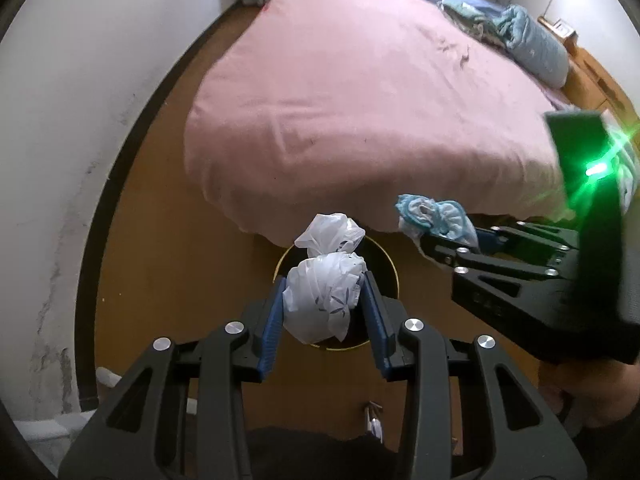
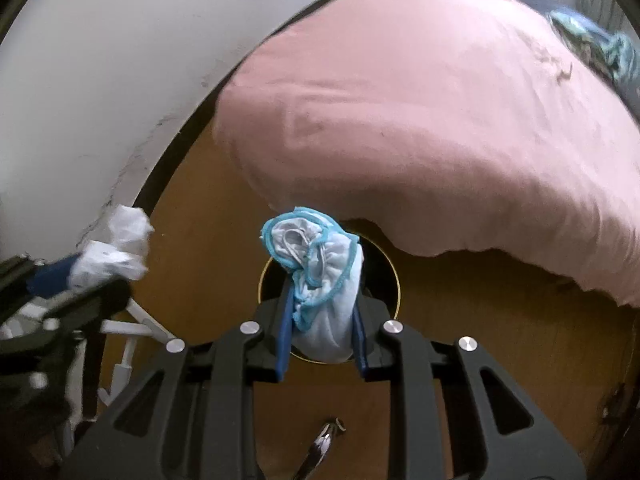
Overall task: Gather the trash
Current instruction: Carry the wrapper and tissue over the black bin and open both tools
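Where the brown wooden floor runs between a scuffed white wall with a dark baseboard and a bed, a wrinkled pink cotton bedspread drapes over the mattress edge, with a light blue speckled pillow and bunched blue-green cloth at its far end. Beside the bed's corner stands a round black bin with a thin gold rim; its inside looks dark and nothing in it can be made out. Directly over that opening, the left gripper pinches a knotted white plastic bag with faint flower prints between its blue pads. Just to its right, the right gripper squeezes a crumpled white disposable cap with a turquoise elastic edge, also above the bin's mouth.
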The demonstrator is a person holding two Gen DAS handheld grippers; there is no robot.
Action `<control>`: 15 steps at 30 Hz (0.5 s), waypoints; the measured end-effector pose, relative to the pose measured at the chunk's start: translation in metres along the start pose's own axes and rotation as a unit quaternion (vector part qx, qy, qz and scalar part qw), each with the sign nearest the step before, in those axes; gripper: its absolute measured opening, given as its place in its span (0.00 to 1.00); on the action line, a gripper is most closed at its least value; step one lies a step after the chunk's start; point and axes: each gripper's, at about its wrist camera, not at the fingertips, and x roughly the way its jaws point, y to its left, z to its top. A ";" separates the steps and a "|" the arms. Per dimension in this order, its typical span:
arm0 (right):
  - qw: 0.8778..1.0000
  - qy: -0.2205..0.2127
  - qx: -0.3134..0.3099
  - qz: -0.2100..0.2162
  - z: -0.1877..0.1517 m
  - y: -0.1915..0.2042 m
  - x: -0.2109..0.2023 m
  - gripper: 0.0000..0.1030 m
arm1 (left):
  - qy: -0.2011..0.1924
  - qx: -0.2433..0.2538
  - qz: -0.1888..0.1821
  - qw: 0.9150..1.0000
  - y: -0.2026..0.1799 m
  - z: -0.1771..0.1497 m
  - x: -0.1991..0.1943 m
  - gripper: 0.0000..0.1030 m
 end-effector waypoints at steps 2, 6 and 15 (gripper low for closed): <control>1.000 0.020 0.021 0.010 0.001 -0.010 0.014 0.24 | 0.013 0.003 -0.004 1.000 -0.002 0.000 0.015 0.36; 0.999 0.035 0.035 0.014 0.000 -0.020 0.020 0.24 | 0.017 -0.003 -0.021 1.000 -0.007 0.006 0.028 0.36; 0.999 0.026 0.046 0.010 0.004 -0.027 0.014 0.24 | 0.028 -0.019 -0.038 0.999 -0.016 0.015 0.033 0.41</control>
